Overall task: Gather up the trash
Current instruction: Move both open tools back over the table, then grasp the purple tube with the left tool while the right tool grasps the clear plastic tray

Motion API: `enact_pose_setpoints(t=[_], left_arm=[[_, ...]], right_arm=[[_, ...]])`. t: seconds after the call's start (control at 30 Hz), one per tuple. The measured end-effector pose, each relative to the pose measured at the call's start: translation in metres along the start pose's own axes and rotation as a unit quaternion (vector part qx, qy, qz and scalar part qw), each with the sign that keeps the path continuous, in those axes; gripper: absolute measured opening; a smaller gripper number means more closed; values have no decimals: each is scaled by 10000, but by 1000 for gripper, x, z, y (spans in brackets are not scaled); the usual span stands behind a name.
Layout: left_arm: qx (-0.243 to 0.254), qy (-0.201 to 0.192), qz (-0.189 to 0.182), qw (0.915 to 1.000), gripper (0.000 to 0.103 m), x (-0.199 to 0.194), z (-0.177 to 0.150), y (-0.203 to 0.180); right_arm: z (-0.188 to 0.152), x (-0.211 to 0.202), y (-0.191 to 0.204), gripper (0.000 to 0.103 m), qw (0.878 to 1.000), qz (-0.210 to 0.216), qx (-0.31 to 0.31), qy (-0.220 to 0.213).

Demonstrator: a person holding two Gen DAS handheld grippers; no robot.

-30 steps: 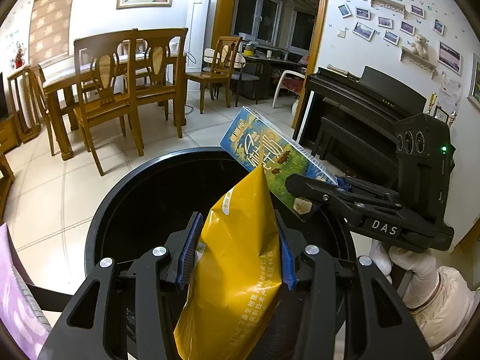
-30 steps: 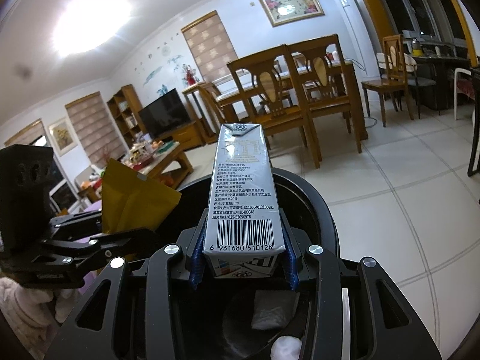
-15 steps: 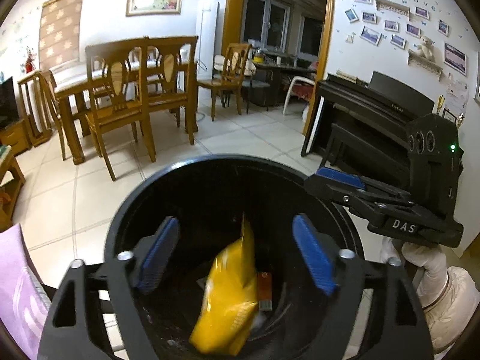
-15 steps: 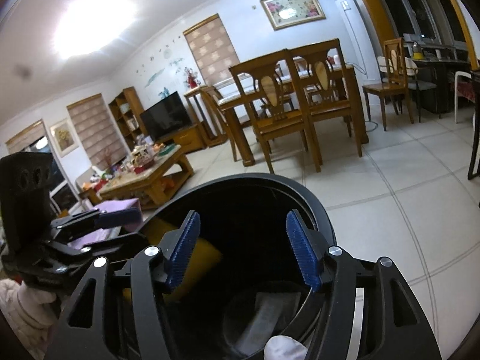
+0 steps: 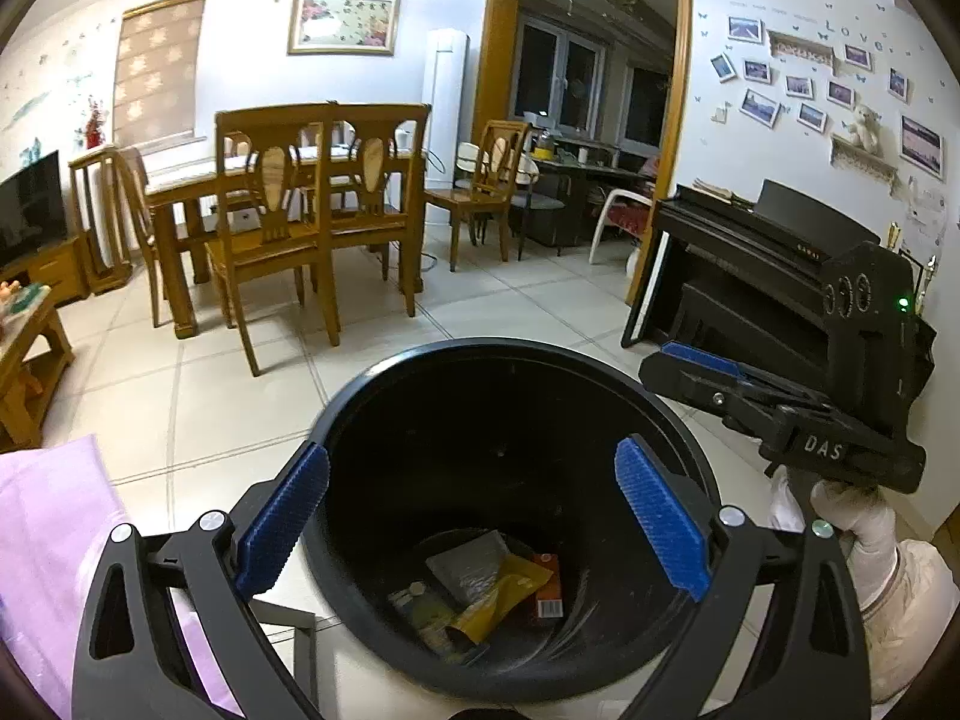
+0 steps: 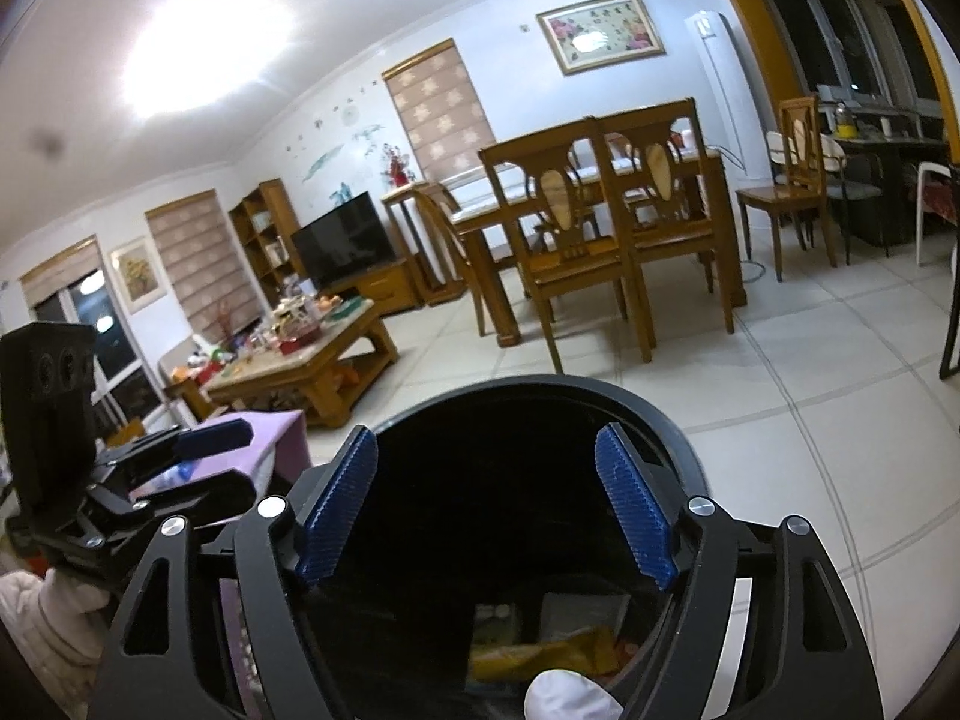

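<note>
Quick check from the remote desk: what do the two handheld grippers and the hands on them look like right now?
Both are matte black frames with silver screws and ribbed blue finger pads. The left gripper and right gripper look alike. The right gripper's body, seen from the left wrist view, bears white "DAS" lettering, round ports and a green light. The hand below it wears a white glove and pale sleeve.

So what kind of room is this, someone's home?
Very likely a home's living and dining room: a wooden dining table with chairs, a TV beside a cluttered coffee table, and a piano under framed photos.
</note>
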State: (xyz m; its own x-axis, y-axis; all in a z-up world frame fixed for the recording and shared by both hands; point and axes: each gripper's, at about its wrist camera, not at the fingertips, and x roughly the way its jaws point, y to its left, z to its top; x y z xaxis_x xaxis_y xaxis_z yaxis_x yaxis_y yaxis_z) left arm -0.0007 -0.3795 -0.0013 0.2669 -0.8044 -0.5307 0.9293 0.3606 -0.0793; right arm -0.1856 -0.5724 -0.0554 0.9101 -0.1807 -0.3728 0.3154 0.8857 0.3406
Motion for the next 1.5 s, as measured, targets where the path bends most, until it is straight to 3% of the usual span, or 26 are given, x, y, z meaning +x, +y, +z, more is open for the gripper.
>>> enact_pose_setpoints(t=[0.33,0.5,0.63,0.77,0.93,1.07,1.17,1.2,1.27,1.3,1.37,1.5], left_arm=[[-467,-311,444,9974,97,-89,-28,59],[-782,-388,966,9915,97,-147,-56,107],[-1000,-253,1472,9837,97,-192,-86,154],[-1161,101,2216,9682,97,-236,-125,209],[-1234,501,2588,9567,97,-269,-157,265],[-1256,1003,2586,9525,96,-273,-174,307],[-1252,1168,2528,9523,92,-274,-179,325],[-1210,1250,2500,9525,90,-271,-179,329],[-1141,1392,2482,9518,86,-268,-181,331],[-1104,1466,2467,9516,86,-266,-182,334],[-1028,1576,2393,9525,83,-263,-189,336],[-787,1732,2260,9554,80,-255,-190,332]], right_arm=[[19,22,84,80,9970,486,-546,266],[17,41,148,87,9902,906,-938,508],[6,63,209,98,9785,1388,-1247,874],[-10,89,268,98,9624,1752,-1520,1412],[-37,121,344,98,9332,2006,-2312,1881],[-53,148,394,98,8948,2000,-3375,2130],[-61,164,416,98,8558,2095,-4239,2099],[-66,171,427,98,8339,2207,-4601,2101],[-70,176,434,98,8041,2361,-5077,1996],[-74,179,440,98,7777,2484,-5435,1950],[-80,187,448,98,7365,2560,-5971,1885],[-86,205,458,98,6961,2770,-6273,2124]])
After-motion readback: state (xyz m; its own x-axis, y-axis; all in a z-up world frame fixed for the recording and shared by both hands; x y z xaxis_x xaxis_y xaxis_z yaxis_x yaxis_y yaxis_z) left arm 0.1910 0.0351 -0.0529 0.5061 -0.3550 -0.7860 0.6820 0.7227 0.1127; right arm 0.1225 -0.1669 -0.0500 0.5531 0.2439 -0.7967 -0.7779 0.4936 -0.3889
